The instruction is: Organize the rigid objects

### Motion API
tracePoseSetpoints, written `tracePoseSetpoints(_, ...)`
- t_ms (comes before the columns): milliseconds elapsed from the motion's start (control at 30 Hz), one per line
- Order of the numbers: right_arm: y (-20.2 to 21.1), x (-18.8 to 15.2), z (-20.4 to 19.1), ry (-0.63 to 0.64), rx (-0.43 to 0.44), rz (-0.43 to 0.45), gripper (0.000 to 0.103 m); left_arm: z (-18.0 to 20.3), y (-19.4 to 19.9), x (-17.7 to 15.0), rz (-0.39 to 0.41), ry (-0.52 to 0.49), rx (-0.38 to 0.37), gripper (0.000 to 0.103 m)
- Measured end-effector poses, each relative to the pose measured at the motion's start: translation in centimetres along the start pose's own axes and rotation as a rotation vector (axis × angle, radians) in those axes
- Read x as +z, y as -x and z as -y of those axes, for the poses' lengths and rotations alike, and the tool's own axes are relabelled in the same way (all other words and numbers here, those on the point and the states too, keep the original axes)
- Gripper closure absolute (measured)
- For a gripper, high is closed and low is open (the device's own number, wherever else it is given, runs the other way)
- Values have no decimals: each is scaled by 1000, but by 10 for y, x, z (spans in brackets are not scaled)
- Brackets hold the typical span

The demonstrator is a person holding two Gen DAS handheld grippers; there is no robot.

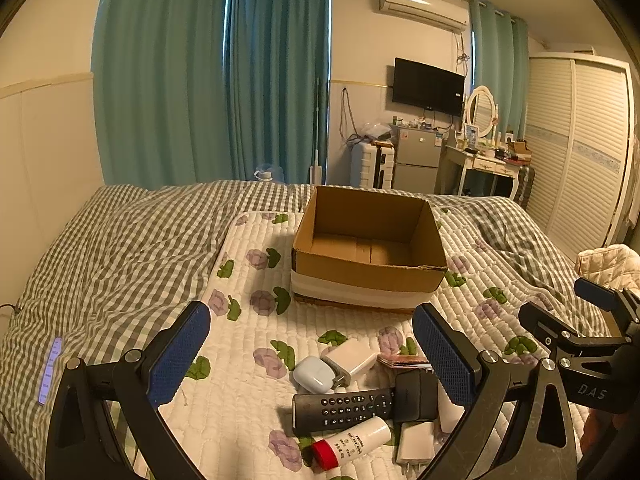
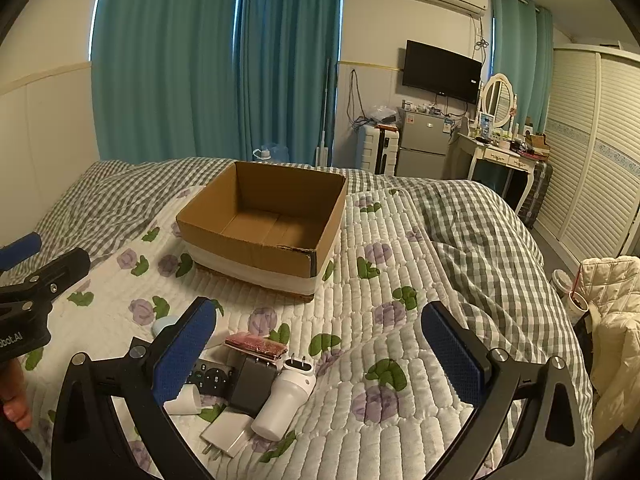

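An open, empty cardboard box stands on a floral quilt. In front of it lies a heap of small items: a black remote, a white tube with a red cap, a pale blue earbud case, white chargers, a black adapter, a white plug-in cylinder and a reddish flat item. My left gripper is open above the heap. My right gripper is open, to the right of the heap.
The quilt lies on a grey checked bed cover. A lit phone lies at the bed's left edge. A cream jacket and a cup are at the right. Fridge, dresser and wardrobe stand behind.
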State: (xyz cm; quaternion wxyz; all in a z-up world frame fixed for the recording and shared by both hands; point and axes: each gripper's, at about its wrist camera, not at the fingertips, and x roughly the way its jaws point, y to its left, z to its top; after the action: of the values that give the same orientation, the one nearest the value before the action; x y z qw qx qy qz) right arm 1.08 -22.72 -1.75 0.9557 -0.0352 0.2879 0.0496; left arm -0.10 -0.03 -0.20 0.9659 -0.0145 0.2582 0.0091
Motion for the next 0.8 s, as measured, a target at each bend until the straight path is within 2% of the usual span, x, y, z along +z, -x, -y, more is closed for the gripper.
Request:
tracePoseSetpoints(200, 1, 0, 0, -17, 30, 1, 0, 1, 1, -2, 8, -7, 9, 0)
tracePoseSetpoints(800, 2, 0, -3, -9, 38, -6, 0, 5, 2, 0, 5, -25, 10, 0)
